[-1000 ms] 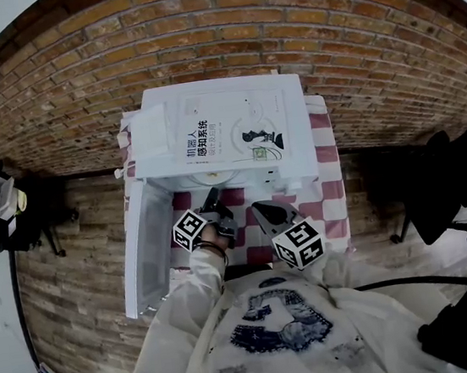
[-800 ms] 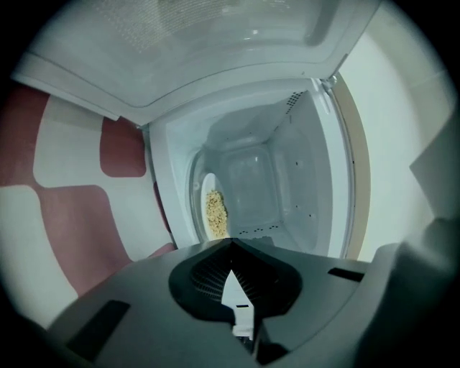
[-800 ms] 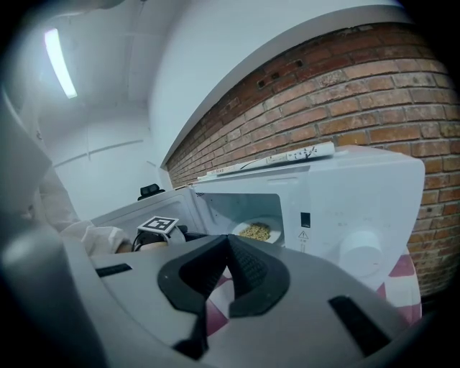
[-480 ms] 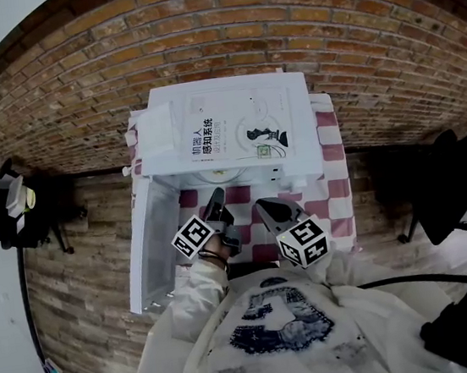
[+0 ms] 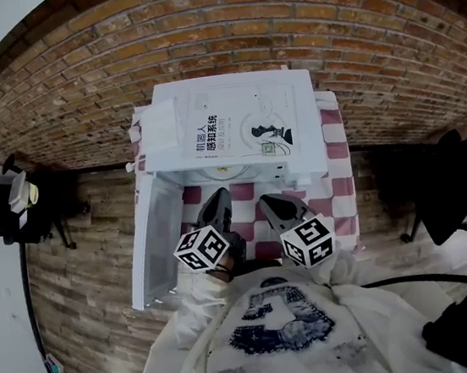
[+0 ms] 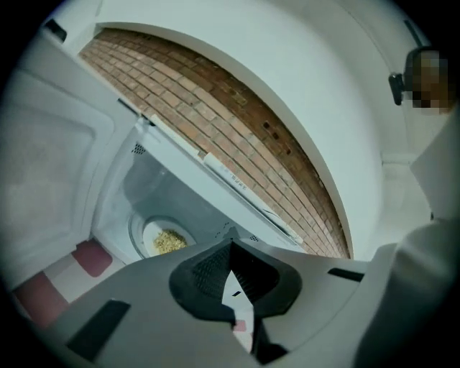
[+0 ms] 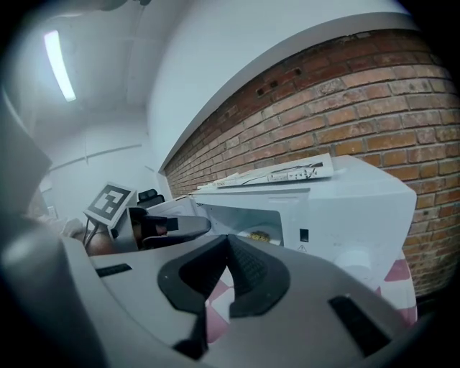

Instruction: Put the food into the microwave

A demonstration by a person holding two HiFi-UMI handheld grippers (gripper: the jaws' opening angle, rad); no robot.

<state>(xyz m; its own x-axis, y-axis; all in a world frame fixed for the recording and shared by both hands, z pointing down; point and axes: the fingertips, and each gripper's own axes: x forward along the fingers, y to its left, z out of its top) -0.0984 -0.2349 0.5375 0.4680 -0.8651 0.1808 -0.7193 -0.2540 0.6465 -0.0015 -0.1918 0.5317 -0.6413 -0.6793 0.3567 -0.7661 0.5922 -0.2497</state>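
Pink-and-white checked cloth (image 5: pixel 339 203) lies spread under everything on the work surface, and a white printed sweatshirt (image 5: pixel 278 329) fills the bottom of the head view. Just ahead of the chest, both tools are held side by side above the cloth, pointing toward the microwave. The left gripper (image 6: pixel 230 248) has its dark ribbed pads pressed together at the tips, with nothing caught between them. The right gripper (image 7: pixel 228 241) is likewise clenched on nothing, its pads meeting at the tips. Neither touches the appliance.

Beyond them stands the white microwave (image 7: pixel 359 208), its door (image 5: pixel 151 243) swung wide open to the person's left. The food (image 6: pixel 167 242), a small heap of yellowish pieces, lies on a white plate (image 6: pixel 149 231) on the floor of the cavity, well inside the opening. The left gripper view looks almost straight in at it, while the right gripper view catches it at an angle through the open front. A book (image 5: pixel 226 131) with a white cover lies flat on top of the microwave and covers most of it.

Behind it all rises a red brick wall (image 5: pixel 221 29). A black office chair (image 5: pixel 443 188) stands off to the right, well apart from the cloth.
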